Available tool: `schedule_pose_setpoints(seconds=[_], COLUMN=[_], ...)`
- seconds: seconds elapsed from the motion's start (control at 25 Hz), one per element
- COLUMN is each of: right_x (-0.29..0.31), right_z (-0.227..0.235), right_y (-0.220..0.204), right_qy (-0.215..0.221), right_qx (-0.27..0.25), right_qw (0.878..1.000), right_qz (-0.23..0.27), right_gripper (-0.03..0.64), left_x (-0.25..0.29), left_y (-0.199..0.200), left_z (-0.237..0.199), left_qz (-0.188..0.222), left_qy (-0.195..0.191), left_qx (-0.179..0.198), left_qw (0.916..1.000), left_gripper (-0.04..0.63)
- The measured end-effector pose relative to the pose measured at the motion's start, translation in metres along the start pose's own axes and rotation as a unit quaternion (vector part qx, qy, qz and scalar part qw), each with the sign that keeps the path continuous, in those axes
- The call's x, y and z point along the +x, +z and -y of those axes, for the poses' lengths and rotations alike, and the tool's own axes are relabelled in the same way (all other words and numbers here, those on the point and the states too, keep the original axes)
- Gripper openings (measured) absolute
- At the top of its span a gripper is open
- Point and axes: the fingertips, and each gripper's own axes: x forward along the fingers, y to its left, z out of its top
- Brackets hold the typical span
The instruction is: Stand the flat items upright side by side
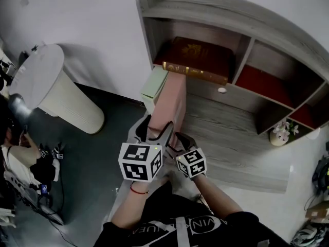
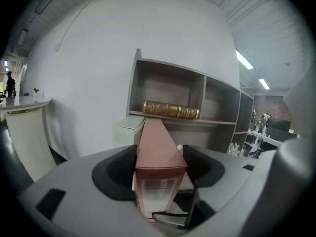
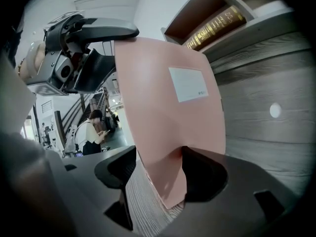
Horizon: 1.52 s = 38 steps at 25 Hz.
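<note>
Counting now: two grippers in play, the left gripper (image 1: pixel 157 130) and the right gripper (image 1: pixel 178 140). Two boxes, one pink box (image 1: pixel 174 104) and one green box (image 1: pixel 154 84). One book (image 1: pixel 198 60). One shelf unit (image 1: pixel 241 133), three compartments showing. One flower vase (image 1: pixel 280 134). One white pedestal (image 1: pixel 56 91). One small white disc (image 1: pixel 221 90).

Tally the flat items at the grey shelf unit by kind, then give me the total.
Boxes: 2 (pink box, pale green box)
Books: 1 (dark red book with a gold spine)
Total: 3
</note>
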Motion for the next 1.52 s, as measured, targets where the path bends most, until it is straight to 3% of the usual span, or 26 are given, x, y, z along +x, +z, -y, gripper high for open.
schedule_pose_setpoints(seconds=[0.28,0.52,1.52], right_x=[0.007,0.016,0.046], right_z=[0.012,0.020,0.060], right_y=[0.005,0.009,0.027], right_qy=[0.002,-0.002,-0.062], right_qx=[0.000,-0.001,0.016], right_qw=[1.000,1.000,0.998], right_qz=[-0.004,-0.007,0.001], right_gripper=[0.299,0.296,0.293], left_x=[0.011,0.016,0.040], left_y=[0.007,0.006,-0.057], left_z=[0.006,0.002,-0.035], left_qz=[0.040,0.061,-0.014], left_qy=[-0.018,-0.033,-0.103], left_qx=[0.017,0.011,-0.020], left_qw=[0.9989,0.9975,0.9944], left_gripper=[0.299,0.299,0.299])
